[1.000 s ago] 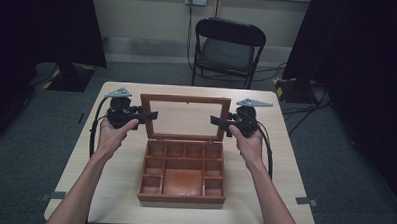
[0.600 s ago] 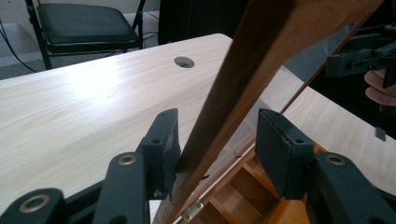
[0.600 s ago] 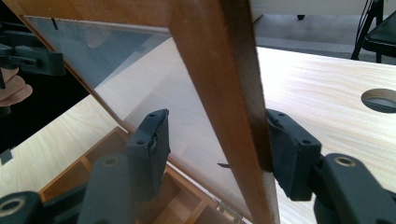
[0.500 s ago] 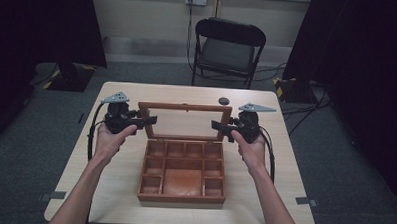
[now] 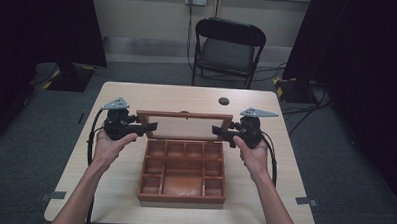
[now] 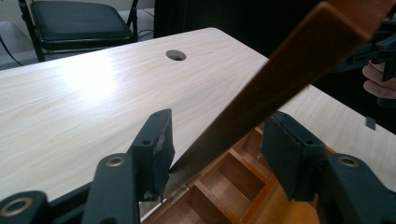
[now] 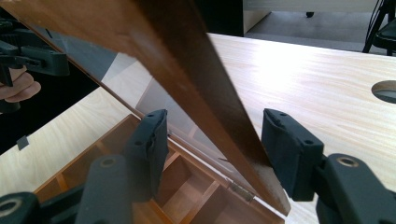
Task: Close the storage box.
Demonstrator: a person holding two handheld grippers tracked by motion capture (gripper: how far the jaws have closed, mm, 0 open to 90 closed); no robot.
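So the wooden box [image 5: 183,170] sits in the middle of the counter [image 5: 122,94], slightly toward the person's edge, its compartments open to the ceiling. Its lid [image 5: 185,124] stands up off the back edge on its hinges, leaning away a bit toward the chair side. The lid's long axis runs left to right across the counter, and the frame has a see-through panel – you can see the counter through it in the high view.

The left gripper [image 5: 147,128] is at the lid's left end, and its jaws have just been opening: in the left gripper view the lid's side edge [image 6: 261,93] runs diagonally up between them with a gap on both sides, so they're apart and not pressing. The right gripper [image 5: 220,130] is at the lid's right end – in the right gripper view the lid's edge [image 7: 196,98] passes between the jaws with daylight on either side, so those are apart too.

Around it: a round cable hole [image 5: 224,101] in the counter behind the lid, and a black folding chair [image 5: 227,48] past the far edge. Nothing sits in the way on the counter itself.
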